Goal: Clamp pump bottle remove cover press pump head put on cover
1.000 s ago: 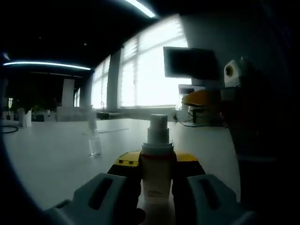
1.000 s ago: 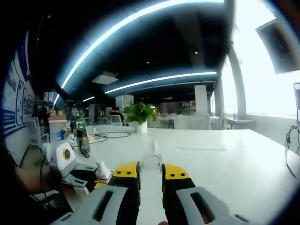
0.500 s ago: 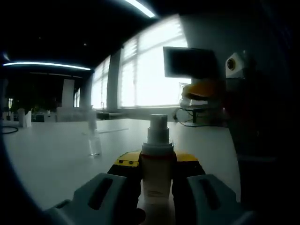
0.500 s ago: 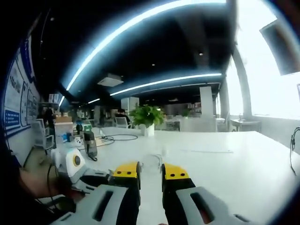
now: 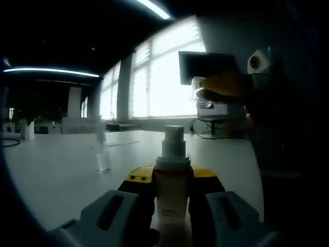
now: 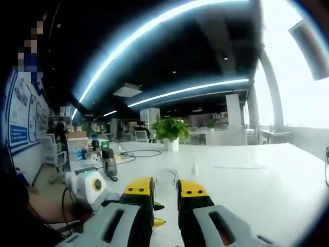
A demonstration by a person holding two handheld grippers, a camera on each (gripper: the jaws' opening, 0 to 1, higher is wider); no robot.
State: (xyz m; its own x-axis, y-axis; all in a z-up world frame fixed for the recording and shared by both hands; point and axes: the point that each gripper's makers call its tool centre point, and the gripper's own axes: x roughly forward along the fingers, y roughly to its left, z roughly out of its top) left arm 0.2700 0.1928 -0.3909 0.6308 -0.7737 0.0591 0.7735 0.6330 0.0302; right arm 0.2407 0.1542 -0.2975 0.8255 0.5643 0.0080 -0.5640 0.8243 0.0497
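holding the pump bottle (image 5: 172, 198) tight between the jaws of the left gripper (image 5: 172, 180), upright, just past the claw's yellow tips. pump head (image 5: 174, 140) bare on top, sticking up above the jaws, so cover already off. clamp step done, cover step done.

gripping the clear cover (image 6: 165, 181) in the right gripper (image 6: 165, 188), jaws pressed close on it with only a thin gap left. seen from the left gripper view as a see-through cap (image 5: 201, 91) held up high, above and to the right of that claw, well apart from the bottle.

standing farther out in front of the left claw, a bit to its left, a second small clear bottle (image 5: 104, 159) on the white table (image 5: 56, 175), not touched.

showing low and left of the right claw, the other claw with its white box.

left to do, by the look of it: pressing the pump head, then putting the cover back on. cannot tell from these pictures whether the pump got pressed yet. next move likely needs the cover hand brought down right over the pump, straight and slow, so nothing tips.
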